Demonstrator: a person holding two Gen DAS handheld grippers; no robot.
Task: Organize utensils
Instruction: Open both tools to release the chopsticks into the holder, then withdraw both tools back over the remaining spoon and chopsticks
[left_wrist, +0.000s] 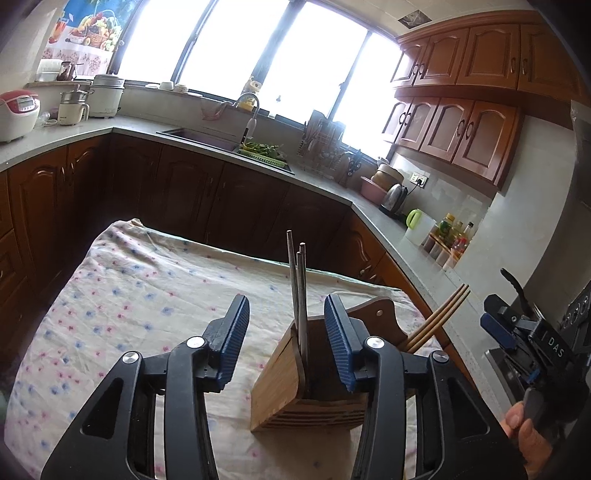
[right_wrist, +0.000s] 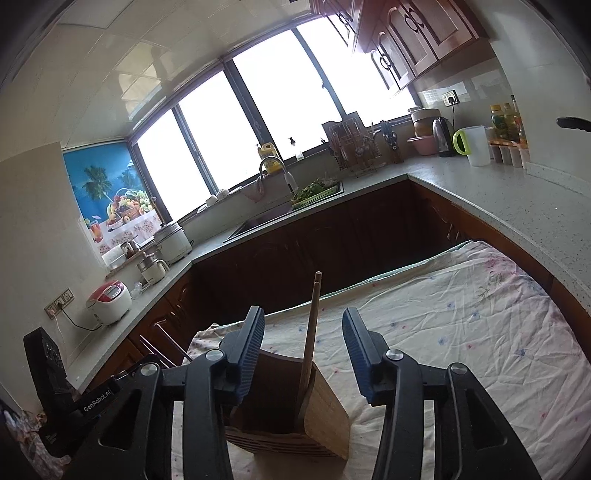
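Both grippers, left (left_wrist: 286, 341) and right (right_wrist: 303, 350), hung with jaws spread and empty above the holder (left_wrist: 314, 384) on the cloth-covered counter (left_wrist: 129, 295), where metal chopsticks (left_wrist: 299, 295) and wooden chopsticks (left_wrist: 436, 317) stood sorted apart.

1. A utensil holder (left_wrist: 310, 384) is standing on a cloth-covered table (left_wrist: 129, 295).
2. Metal chopsticks (left_wrist: 299, 295) are standing upright in the holder's left side.
3. Wooden chopsticks (left_wrist: 436, 317) are leaning out of its right side.
4. A counter (right_wrist: 498, 199) is wrapping behind and beside the table.
5. A sink (right_wrist: 266, 218) is sitting in the counter beneath the window (right_wrist: 258, 122).
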